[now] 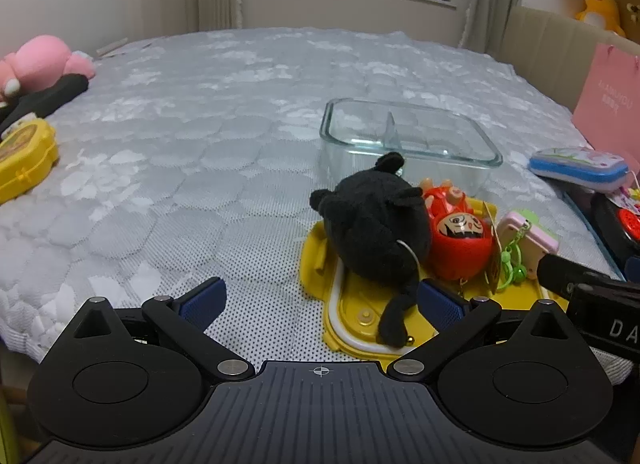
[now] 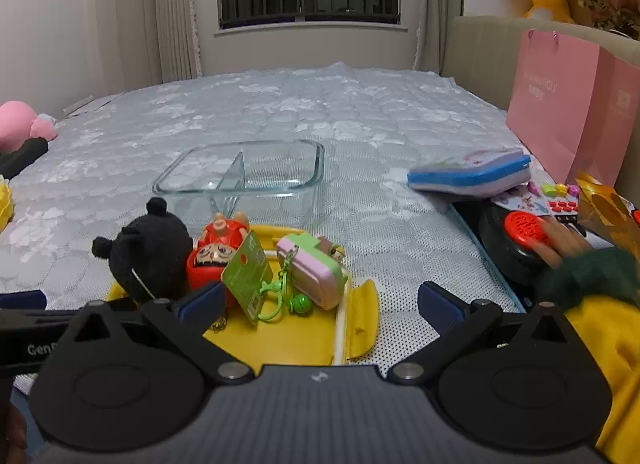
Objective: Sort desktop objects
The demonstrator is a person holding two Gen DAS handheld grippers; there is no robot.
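A yellow lid (image 1: 352,304) (image 2: 304,328) lies on the quilted surface and carries a black plush toy (image 1: 372,227) (image 2: 150,250), a red daruma doll (image 1: 460,238) (image 2: 210,260) and a pink-green toy camera keychain (image 1: 526,242) (image 2: 316,272). Behind it stands an empty divided glass container (image 1: 408,135) (image 2: 244,173). My left gripper (image 1: 320,300) is open and empty, just left of the lid. My right gripper (image 2: 320,300) is open and empty above the lid's near right edge.
A blue-edged pencil case (image 2: 470,173) (image 1: 580,167), a pink paper bag (image 2: 572,103), stickers and a black device with a red disc (image 2: 524,227) lie right. A yellow box (image 1: 24,159) and pink plush (image 1: 36,61) sit left. A person's hand (image 2: 560,244) rests right.
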